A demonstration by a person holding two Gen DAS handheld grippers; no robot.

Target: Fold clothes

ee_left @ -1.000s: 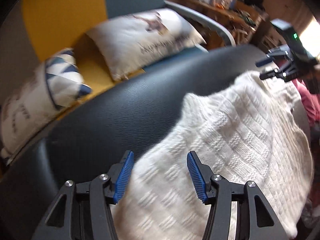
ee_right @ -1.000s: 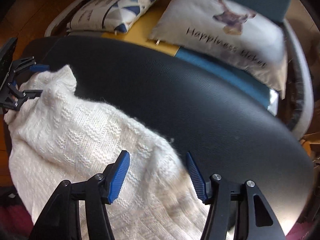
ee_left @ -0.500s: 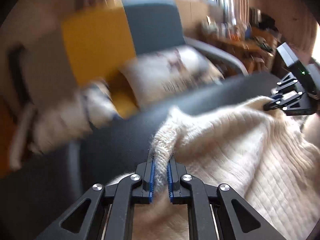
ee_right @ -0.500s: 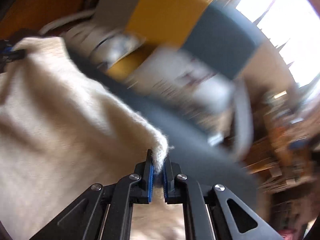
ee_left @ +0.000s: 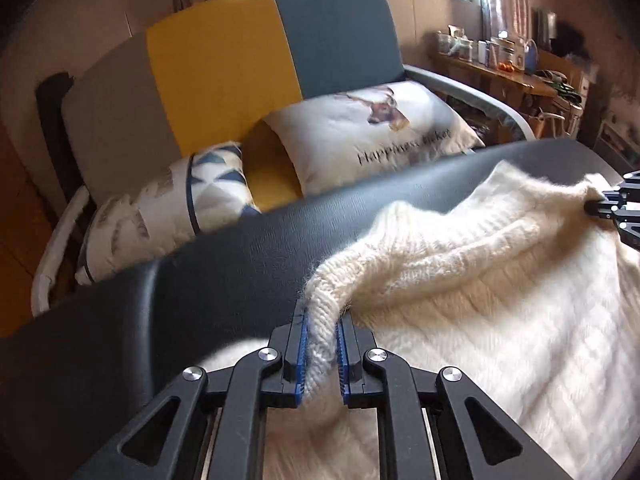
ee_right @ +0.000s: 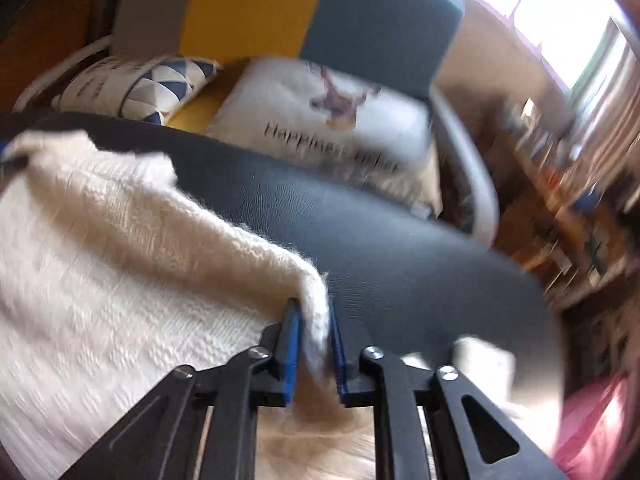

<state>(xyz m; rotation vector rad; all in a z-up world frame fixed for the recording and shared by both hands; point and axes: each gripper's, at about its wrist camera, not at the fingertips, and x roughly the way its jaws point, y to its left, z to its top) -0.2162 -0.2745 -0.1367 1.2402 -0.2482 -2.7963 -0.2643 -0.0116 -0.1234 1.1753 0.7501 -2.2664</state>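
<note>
Behind the black leather table stands a sofa with cushions. On the table lies the cream knitted sweater, soft and light, probably stretchy. My left gripper and right gripper each pinch one edge corner; their jaws have just eased slightly.

A knitted garment lies on the bench, its far corners between each gripper's pads; behind the bench, two cushions rest side by side on a sofa.
</note>
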